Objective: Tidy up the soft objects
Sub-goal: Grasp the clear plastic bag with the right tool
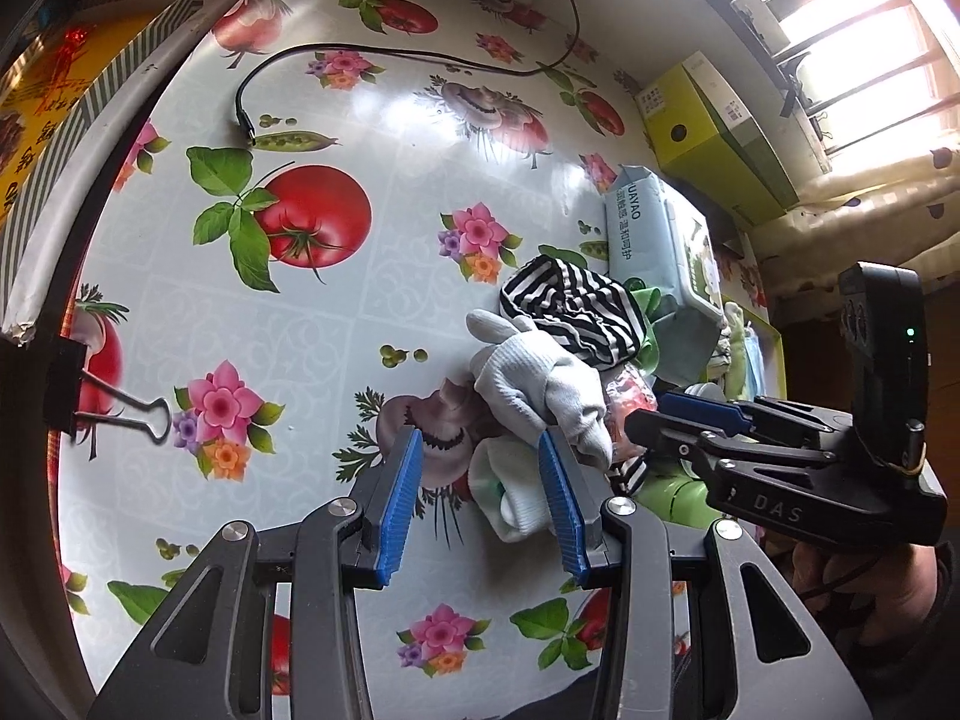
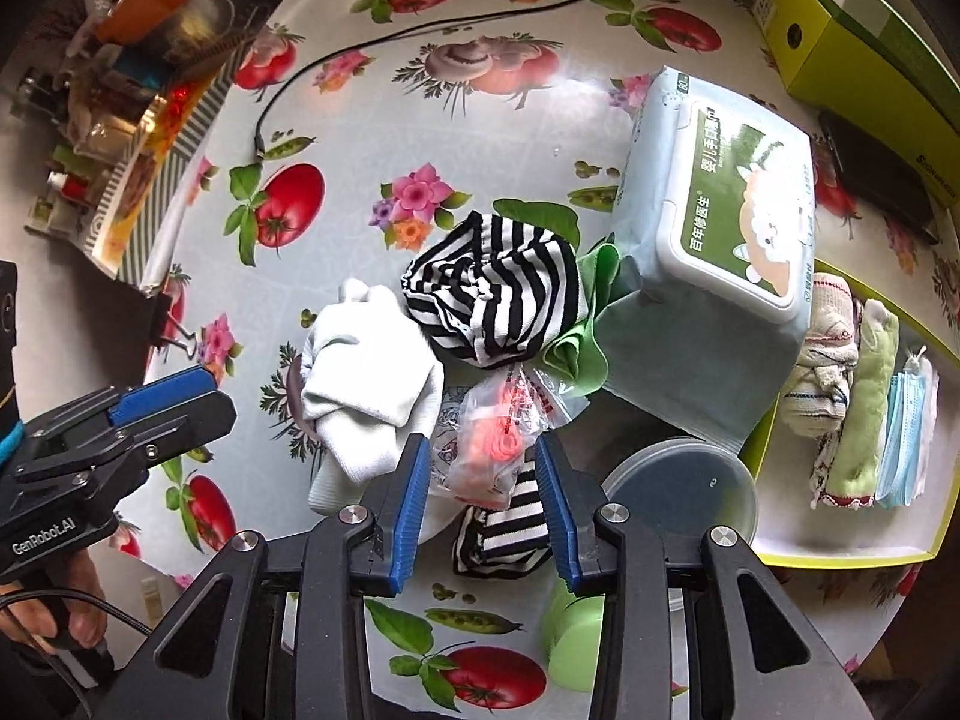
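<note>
My left gripper [image 1: 480,468] hovers with jaws spread over a white sock [image 1: 516,498] at the near edge of the soft pile on the flowered tablecloth [image 1: 270,330]. My right gripper [image 2: 483,468] is spread around a clear bag [image 2: 498,438] beside a striped cloth [image 2: 498,294]; folded cloths lie in the yellow-green tray [image 2: 840,552].

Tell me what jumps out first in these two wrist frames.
The loud tomato-and-flower tablecloth fills both views. At its middle is a heap of soft things: a black-and-white striped cloth beside a white glove, with a big wipes pack leaning over them. To the right, a yellow-green tray holds rolled cloths and blue masks in a row.
</note>
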A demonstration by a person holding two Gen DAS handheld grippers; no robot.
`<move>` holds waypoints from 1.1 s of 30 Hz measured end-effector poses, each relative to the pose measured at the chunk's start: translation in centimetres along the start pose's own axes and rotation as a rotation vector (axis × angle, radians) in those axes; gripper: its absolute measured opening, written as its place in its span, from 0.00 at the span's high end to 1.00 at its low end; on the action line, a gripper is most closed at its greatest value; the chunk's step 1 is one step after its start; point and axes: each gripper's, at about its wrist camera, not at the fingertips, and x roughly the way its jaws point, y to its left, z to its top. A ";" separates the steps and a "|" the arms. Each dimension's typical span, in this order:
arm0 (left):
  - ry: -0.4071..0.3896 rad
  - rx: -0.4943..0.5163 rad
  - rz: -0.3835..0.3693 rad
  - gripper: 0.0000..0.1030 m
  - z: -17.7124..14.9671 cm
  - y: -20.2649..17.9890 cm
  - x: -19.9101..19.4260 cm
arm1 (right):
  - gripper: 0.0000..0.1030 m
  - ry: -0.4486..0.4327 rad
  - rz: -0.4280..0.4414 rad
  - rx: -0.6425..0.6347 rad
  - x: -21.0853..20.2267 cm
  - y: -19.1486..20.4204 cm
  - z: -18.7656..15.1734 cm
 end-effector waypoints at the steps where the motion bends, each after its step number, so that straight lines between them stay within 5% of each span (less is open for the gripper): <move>1: -0.001 -0.002 -0.004 0.60 0.1 0.0 0.0 | 0.69 0.005 -0.005 -0.001 0.2 0.0 0.2; 4: -0.001 -0.003 -0.015 0.60 0.6 -0.1 0.1 | 0.81 0.013 -0.027 -0.023 0.7 0.1 0.5; 10: 0.010 0.002 -0.037 0.60 1.1 -0.4 0.6 | 0.83 0.020 -0.019 0.004 0.6 -0.4 0.5; 18: 0.026 0.000 -0.045 0.60 1.2 -0.1 0.8 | 0.67 0.055 -0.067 0.026 1.8 -0.2 0.7; 23: 0.031 -0.001 -0.061 0.60 1.3 0.0 1.0 | 0.67 0.066 -0.064 0.008 2.2 0.3 0.8; 26: 0.036 -0.001 -0.076 0.60 1.4 -0.1 1.2 | 0.81 0.065 -0.054 0.009 2.5 0.3 0.9; 33: 0.048 -0.003 -0.129 0.60 1.8 -0.4 1.7 | 0.84 -0.015 -0.060 -0.018 -0.7 0.9 -0.2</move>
